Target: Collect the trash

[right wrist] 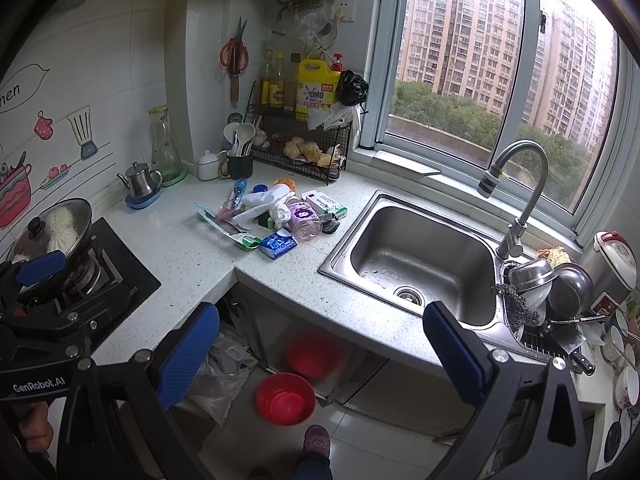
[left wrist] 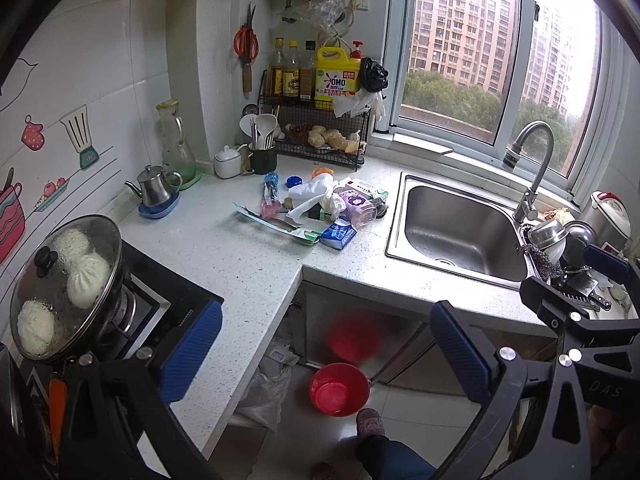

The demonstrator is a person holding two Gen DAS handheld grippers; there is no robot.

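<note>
A pile of trash lies on the white speckled counter left of the sink: white tissue, a pink plastic bottle, a blue packet, a long green-and-white wrapper, a blue cap. The pile also shows in the right wrist view. My left gripper is open and empty, held off the counter's front edge, well short of the pile. My right gripper is open and empty, also back from the counter. A bin with a plastic bag stands under the counter.
A steel sink with a tap sits right of the pile. A lidded pot of buns stands on the stove at the left. A wire rack with bottles stands behind. A red basin is on the floor. Dishes crowd the far right.
</note>
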